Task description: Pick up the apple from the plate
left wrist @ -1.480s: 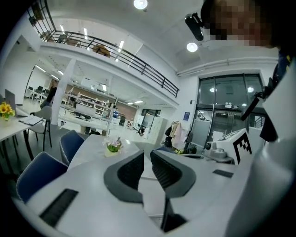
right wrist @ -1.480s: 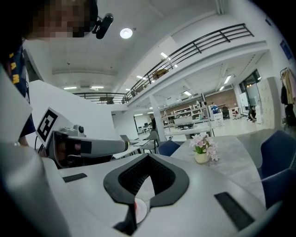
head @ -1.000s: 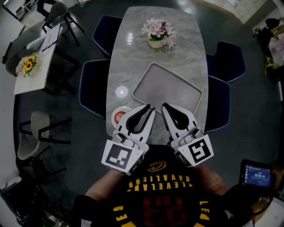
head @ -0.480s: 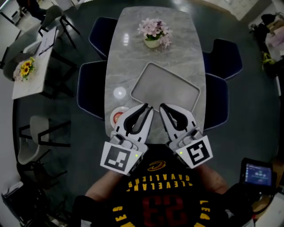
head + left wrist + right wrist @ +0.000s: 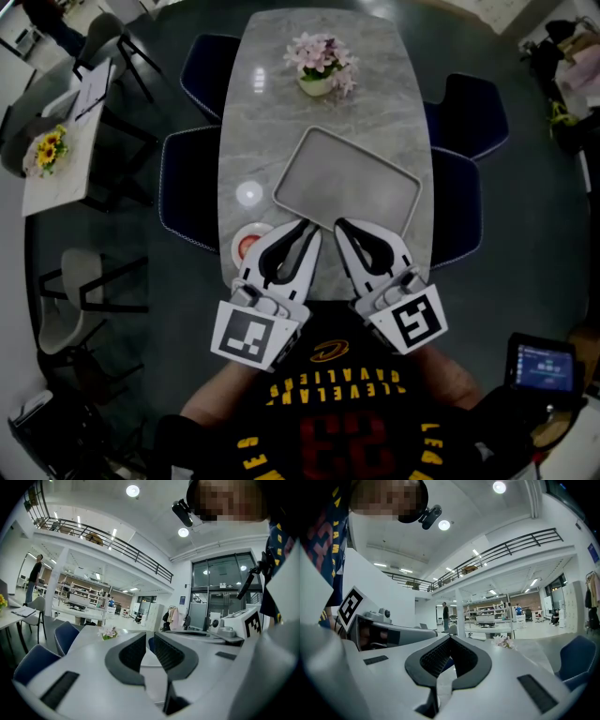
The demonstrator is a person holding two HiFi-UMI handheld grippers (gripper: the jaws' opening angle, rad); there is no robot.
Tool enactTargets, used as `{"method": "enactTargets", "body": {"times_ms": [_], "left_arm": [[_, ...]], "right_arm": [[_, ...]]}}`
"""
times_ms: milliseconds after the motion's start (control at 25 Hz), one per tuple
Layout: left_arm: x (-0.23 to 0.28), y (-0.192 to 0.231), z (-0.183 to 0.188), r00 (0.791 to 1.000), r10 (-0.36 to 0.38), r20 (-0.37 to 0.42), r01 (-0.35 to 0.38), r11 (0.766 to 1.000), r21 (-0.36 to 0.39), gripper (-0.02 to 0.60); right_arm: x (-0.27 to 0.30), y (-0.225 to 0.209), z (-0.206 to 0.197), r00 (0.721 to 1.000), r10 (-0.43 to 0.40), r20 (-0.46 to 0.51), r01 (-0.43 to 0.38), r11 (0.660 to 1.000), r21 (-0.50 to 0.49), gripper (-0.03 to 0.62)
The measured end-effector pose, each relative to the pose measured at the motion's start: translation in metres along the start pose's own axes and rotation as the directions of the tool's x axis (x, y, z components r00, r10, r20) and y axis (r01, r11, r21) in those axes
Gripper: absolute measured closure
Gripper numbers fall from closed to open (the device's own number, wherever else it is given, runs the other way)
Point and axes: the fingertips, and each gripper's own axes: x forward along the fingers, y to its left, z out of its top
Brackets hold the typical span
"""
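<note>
A red apple [image 5: 249, 247] lies on a small white plate [image 5: 240, 238] at the near left edge of the marble table [image 5: 323, 111]. My left gripper [image 5: 310, 229] is held above the table's near end, just right of the plate, and its body hides part of the plate. Its jaws are shut with only a thin slit between them and hold nothing [image 5: 150, 641]. My right gripper [image 5: 340, 227] hangs beside it over the tray's near corner, shut and empty [image 5: 450, 642]. Neither gripper view shows the apple.
A grey rectangular tray [image 5: 347, 182] lies in the middle of the table. A pot of pink flowers [image 5: 319, 62] stands at the far end. Dark blue chairs [image 5: 187, 183] flank both sides. A bright round spot [image 5: 248, 194] sits on the tabletop beyond the plate.
The head view has drifted slightly, so the table sits a little higher and further left. Both grippers have stayed shut in nearly the same place.
</note>
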Motion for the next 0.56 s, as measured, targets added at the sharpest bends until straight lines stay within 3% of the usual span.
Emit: {"method": "enactTargets", "body": {"times_ms": [360, 560], "left_arm": [[-0.002, 0.002, -0.002, 1.000, -0.023, 0.001, 0.023, 1.000, -0.005, 0.525], [-0.011, 0.021, -0.009, 0.999, 0.030, -0.012, -0.030, 1.000, -0.004, 0.525]], "right_arm": [[0.002, 0.005, -0.003, 1.000, -0.020, 0.004, 0.020, 0.999, -0.026, 0.588], [0.024, 0.019, -0.018, 0.999, 0.046, 0.027, -0.045, 0.998, -0.040, 0.588]]}}
